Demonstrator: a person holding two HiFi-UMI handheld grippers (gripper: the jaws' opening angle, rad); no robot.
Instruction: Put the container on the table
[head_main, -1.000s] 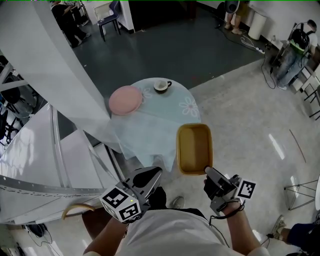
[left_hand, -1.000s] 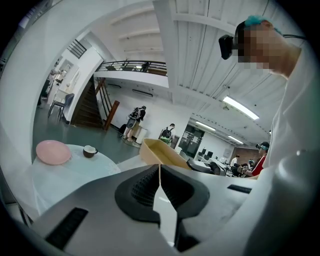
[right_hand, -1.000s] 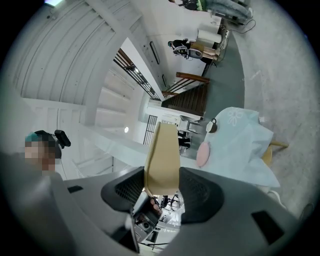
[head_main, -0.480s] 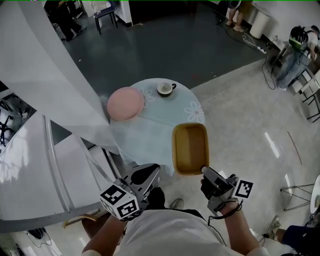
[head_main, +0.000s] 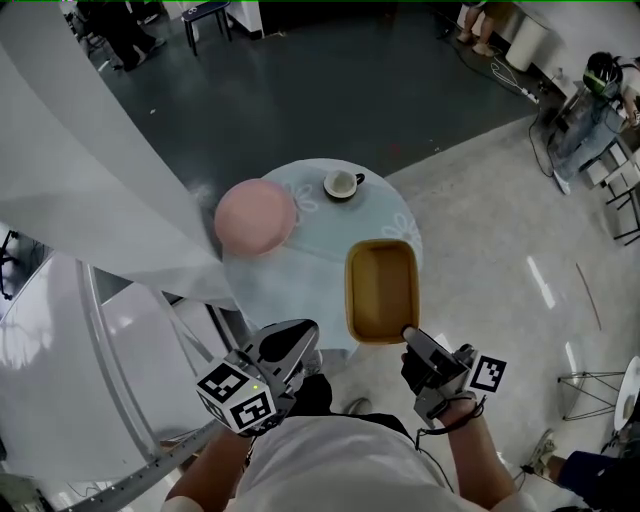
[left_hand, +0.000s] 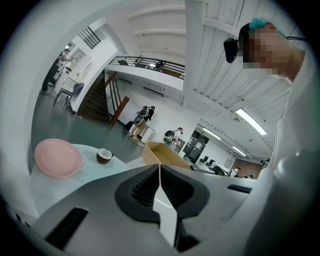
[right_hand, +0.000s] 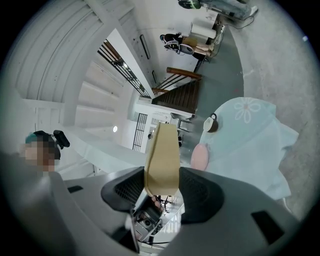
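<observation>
The right hand reaches forward from the body, its right gripper (head_main: 408, 335) pointing level towards the table (head_main: 300, 275). Its jaws pinch the near end wall of the tan container (head_main: 381, 290), which juts out ahead, open side up. The container's far half hangs over the table's near right edge, beside the pink plate (head_main: 255, 217) and the cup (head_main: 343, 184). The left gripper (head_main: 300, 335) is held low on the other side, tipped slightly down, jaws pressed together on nothing.

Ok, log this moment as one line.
right claw: shut on container | left claw: shut, empty | container: aloft near table, not set down
</observation>
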